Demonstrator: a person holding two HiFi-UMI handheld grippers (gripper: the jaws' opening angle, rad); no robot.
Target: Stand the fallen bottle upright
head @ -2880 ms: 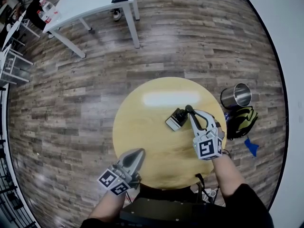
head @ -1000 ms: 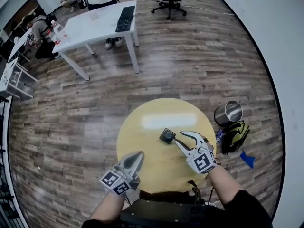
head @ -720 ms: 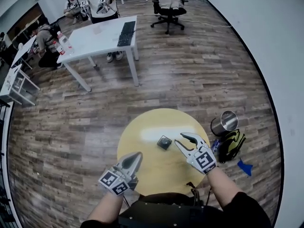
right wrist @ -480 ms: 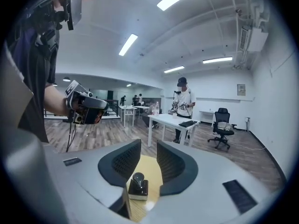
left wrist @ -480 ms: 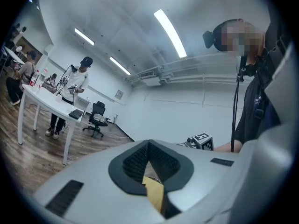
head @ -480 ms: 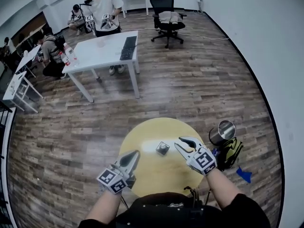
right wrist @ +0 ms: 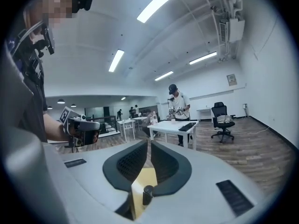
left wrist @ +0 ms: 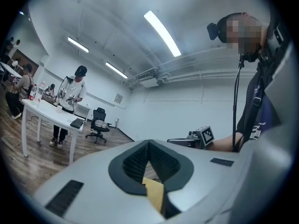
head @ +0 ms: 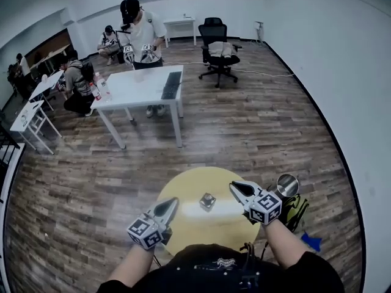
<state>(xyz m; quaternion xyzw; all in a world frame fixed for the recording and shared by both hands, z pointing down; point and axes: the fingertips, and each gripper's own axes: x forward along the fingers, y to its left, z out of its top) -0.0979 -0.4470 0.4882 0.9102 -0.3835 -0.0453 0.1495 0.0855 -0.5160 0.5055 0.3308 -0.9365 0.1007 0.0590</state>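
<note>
A small dark bottle (head: 208, 201) stands upright near the middle of the round yellow table (head: 189, 188), and nothing touches it. My right gripper (head: 234, 187) hovers to the bottle's right, well apart from it. Its jaws have just been closing and are now together with nothing between them. In the right gripper view (right wrist: 149, 143), the bottle (right wrist: 147, 193) shows low down past the jaws. My left gripper (head: 170, 204) is shut and empty at the table's near left edge. In the left gripper view (left wrist: 148, 143), only a sliver of the table (left wrist: 155, 194) shows.
A metal bin (head: 287, 185) and a green-black backpack (head: 297, 207) sit on the floor to the right of the table. Farther off are a white desk (head: 143, 85) with a keyboard, an office chair (head: 218, 52), smaller tables and several people.
Both grippers have risen above the table and the view has tipped up to show more of the room. The right jaws went from open beside the bottle to together. The bottle stays upright.
</note>
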